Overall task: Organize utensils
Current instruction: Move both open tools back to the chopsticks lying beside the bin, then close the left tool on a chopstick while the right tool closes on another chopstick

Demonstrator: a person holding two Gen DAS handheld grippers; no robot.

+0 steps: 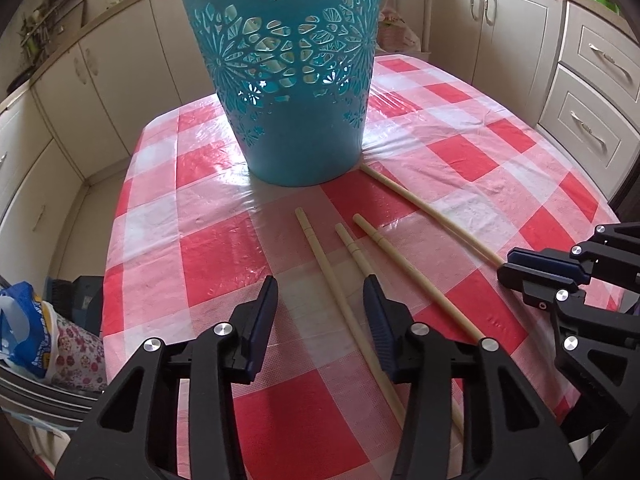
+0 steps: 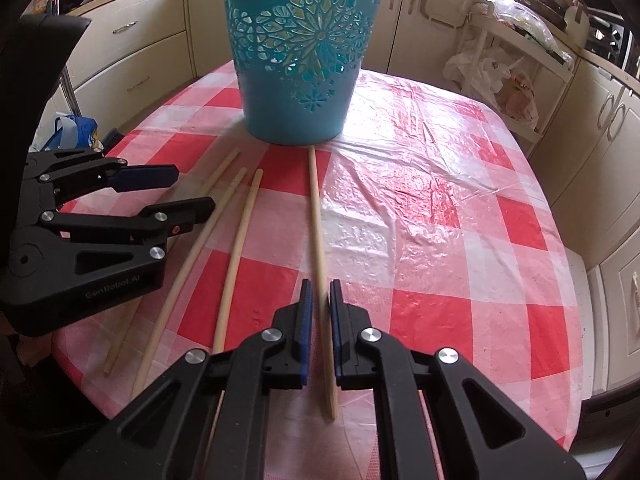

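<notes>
- Four chopsticks lie on the checked tabletop (image 2: pixel 440 200), all running roughly near to far toward the teal basket (image 2: pixel 296 60), which stands upright at the far middle.
- Three of them form a loose group on the left: left chopstick (image 1: pixel 332 284), middle chopstick (image 1: pixel 362 264) and third chopstick (image 1: pixel 404 264). They are close together but mostly apart, and not parallel.
- Placed apart to the right, the lone chopstick (image 2: pixel 318 232) has its far tip at or just short of the basket's base; contact cannot be confirmed.
- Right gripper (image 2: pixel 319 300): jaws nearly together, straddling the near part of the lone chopstick. A sliver of gap shows on each side, so a firm clamp is not confirmed; the stick appears to rest on the tabletop.
- Left gripper (image 1: pixel 320 300): jaws wide apart, holding nothing, positioned low over the left group with the left chopstick running between them.
- Judgement: each gripper is aligned with a stick's long axis so the pads can close across its narrow width. The open-topped basket is the likely destination.
- Risk: the plastic cover looks slick and the sticks are round, so one could roll or slide during closure.
</notes>
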